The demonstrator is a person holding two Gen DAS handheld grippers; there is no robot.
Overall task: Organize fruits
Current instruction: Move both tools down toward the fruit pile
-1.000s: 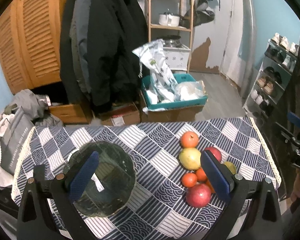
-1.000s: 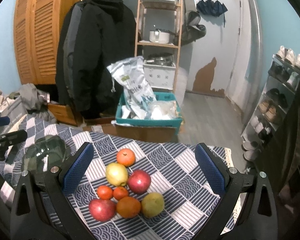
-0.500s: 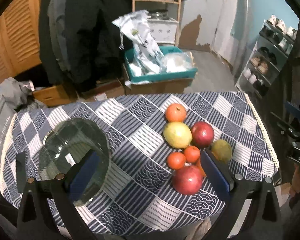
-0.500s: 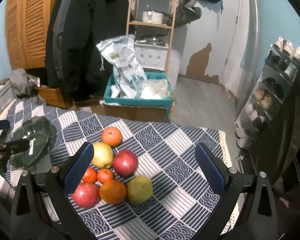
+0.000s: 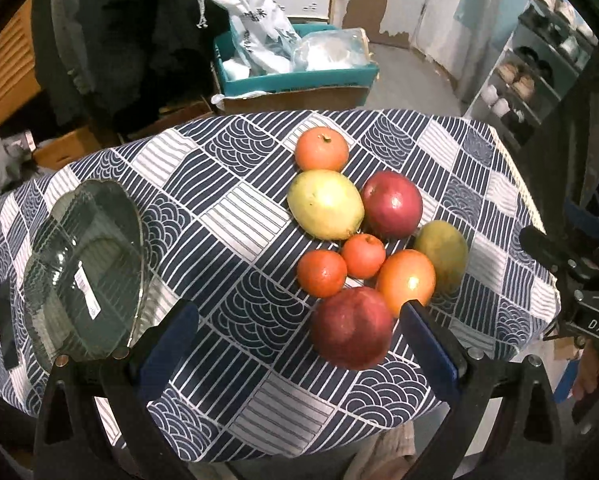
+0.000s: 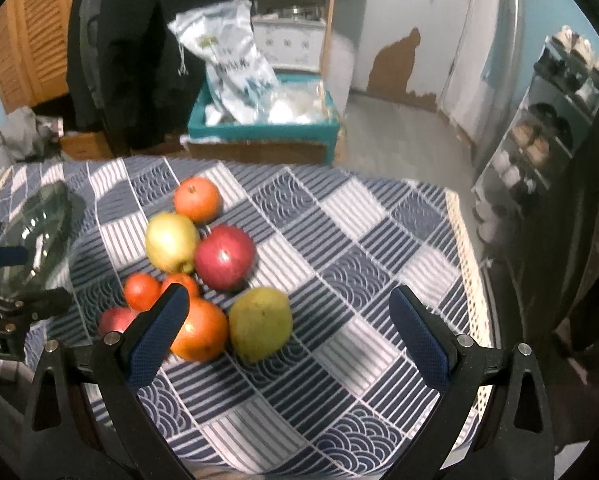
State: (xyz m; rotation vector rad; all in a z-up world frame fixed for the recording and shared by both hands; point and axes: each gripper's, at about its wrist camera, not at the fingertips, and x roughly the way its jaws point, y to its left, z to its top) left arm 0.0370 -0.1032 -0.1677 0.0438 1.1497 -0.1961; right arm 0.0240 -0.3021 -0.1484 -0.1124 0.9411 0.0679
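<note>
Both tongs are spread and empty. A round, firm red apple [image 5: 351, 326] sits between the left tongs [image 5: 299, 344]; it looks smooth and likely to roll, so pinch across its widest middle. The right tongs [image 6: 287, 334] hover just right of the fruit pile.

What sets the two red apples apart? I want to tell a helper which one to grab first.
The near red apple lies at the cluster's front edge, between the left gripper's open fingers; the far red apple sits deeper, beside the yellow-green fruit. The near one looks duller, the far one glossier. Both rest on the patterned tablecloth.
</note>
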